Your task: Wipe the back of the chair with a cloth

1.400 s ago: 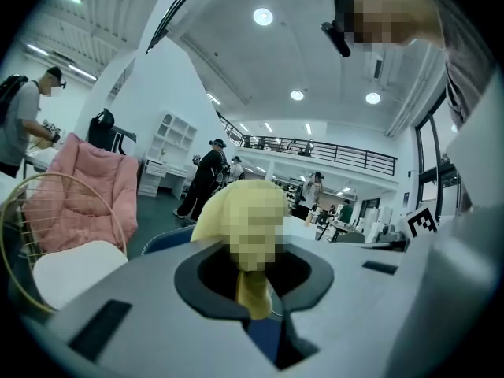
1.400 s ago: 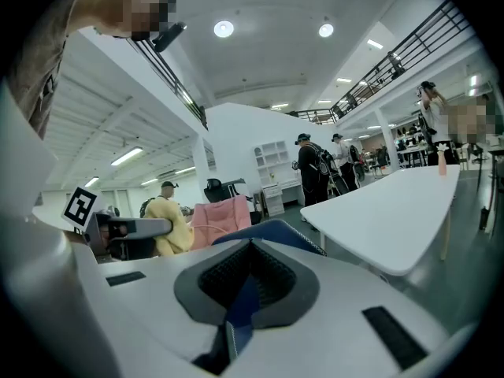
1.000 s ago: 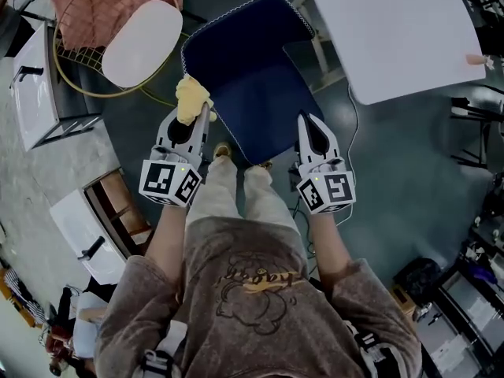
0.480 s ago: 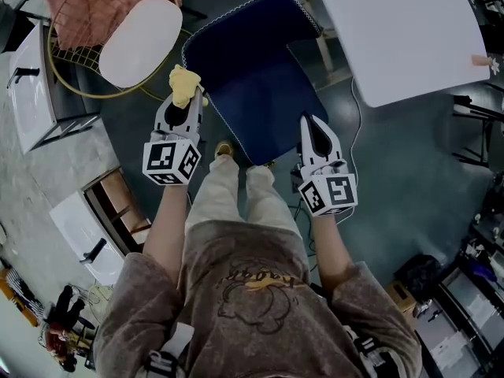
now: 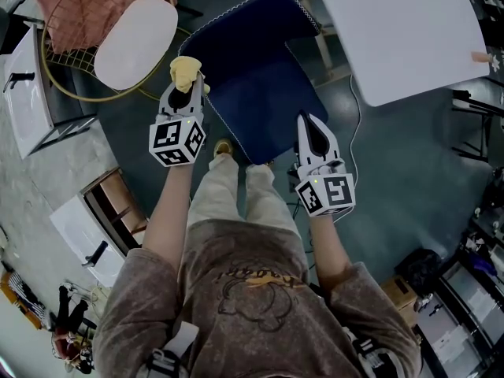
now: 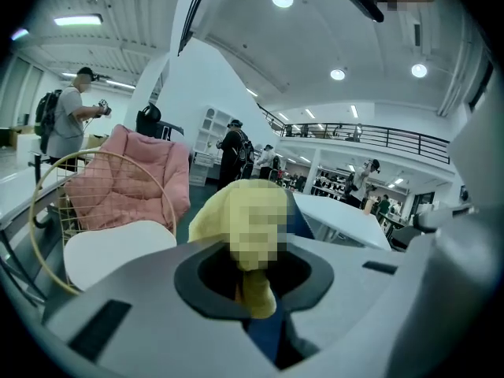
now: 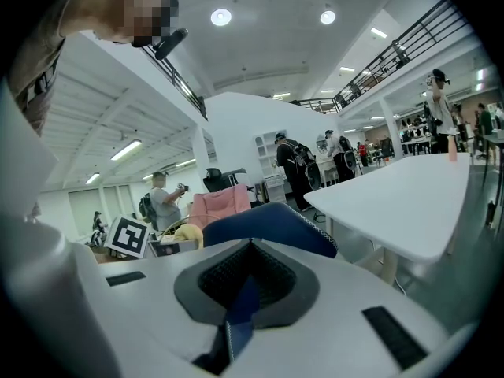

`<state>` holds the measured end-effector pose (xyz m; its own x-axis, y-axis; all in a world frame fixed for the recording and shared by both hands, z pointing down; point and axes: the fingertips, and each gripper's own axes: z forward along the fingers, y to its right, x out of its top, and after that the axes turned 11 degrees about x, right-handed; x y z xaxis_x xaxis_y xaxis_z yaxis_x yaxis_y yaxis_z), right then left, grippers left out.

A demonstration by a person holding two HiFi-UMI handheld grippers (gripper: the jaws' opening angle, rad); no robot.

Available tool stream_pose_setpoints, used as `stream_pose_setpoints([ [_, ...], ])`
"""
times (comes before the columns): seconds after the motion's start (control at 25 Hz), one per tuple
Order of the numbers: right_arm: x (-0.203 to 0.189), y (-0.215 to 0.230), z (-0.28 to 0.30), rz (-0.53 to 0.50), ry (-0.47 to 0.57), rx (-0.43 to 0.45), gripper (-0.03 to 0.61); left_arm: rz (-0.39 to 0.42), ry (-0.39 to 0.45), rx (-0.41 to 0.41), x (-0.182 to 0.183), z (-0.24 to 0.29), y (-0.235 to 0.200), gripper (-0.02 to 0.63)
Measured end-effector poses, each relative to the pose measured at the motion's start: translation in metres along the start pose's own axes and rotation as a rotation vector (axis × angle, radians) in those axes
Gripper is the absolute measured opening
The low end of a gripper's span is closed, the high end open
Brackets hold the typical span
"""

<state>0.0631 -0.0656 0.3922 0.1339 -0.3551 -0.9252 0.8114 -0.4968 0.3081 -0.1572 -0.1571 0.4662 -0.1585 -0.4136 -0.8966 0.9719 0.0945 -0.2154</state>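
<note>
Left of centre in the head view, the left gripper [image 5: 186, 93] is clenched on a yellow cloth [image 5: 184, 71]. The wad stands proud of the jaws, just beside the left edge of the blue chair [image 5: 264, 93]; whether it touches the upholstery I can't tell from up there. The left gripper view shows the cloth pinched by a lower fold, with its loose bulk bulging forward.

It looks soft, light and limp, so I'd judge it will flatten and drag under pressure rather than slip. The hold near its base seems right, since that leaves the free wad as the wiping face.

The right gripper [image 5: 305, 122] hangs beside the seat's right edge, jaws drawn together on nothing; the blue sliver in their slot reads as chair seen beyond.

The chair back [image 5: 252, 22], toward the top of the frame, appears padded with pale stitching along its rim, so it should give a little. The chair looks light enough to shift under a firm stroke, and it stands close to the white table [image 5: 394, 30] at upper right.
</note>
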Motion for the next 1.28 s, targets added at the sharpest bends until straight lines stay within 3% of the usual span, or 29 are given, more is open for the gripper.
stream_pose_setpoints([
  [0.12, -0.002, 0.001, 0.0, 0.003, -0.006, -0.006, 0.025, -0.025, -0.013, 0.006, 0.0, 0.011, -0.001, 0.067],
  [0.32, -0.003, 0.007, 0.0, 0.009, -0.007, -0.016, 0.025, 0.025, -0.037, 0.015, -0.004, 0.026, 0.006, 0.067],
  [0.52, -0.006, 0.007, -0.002, 0.012, -0.015, -0.028, 0.025, -0.001, -0.047, 0.003, -0.006, 0.037, 0.011, 0.067],
  [0.92, -0.008, 0.021, -0.009, 0.023, -0.025, -0.057, 0.025, 0.004, -0.058, -0.083, -0.004, 0.076, 0.055, 0.067],
  [1.28, -0.017, 0.037, -0.019, 0.042, -0.037, -0.089, 0.025, 0.088, -0.075, -0.219, -0.002, 0.13, 0.117, 0.067],
])
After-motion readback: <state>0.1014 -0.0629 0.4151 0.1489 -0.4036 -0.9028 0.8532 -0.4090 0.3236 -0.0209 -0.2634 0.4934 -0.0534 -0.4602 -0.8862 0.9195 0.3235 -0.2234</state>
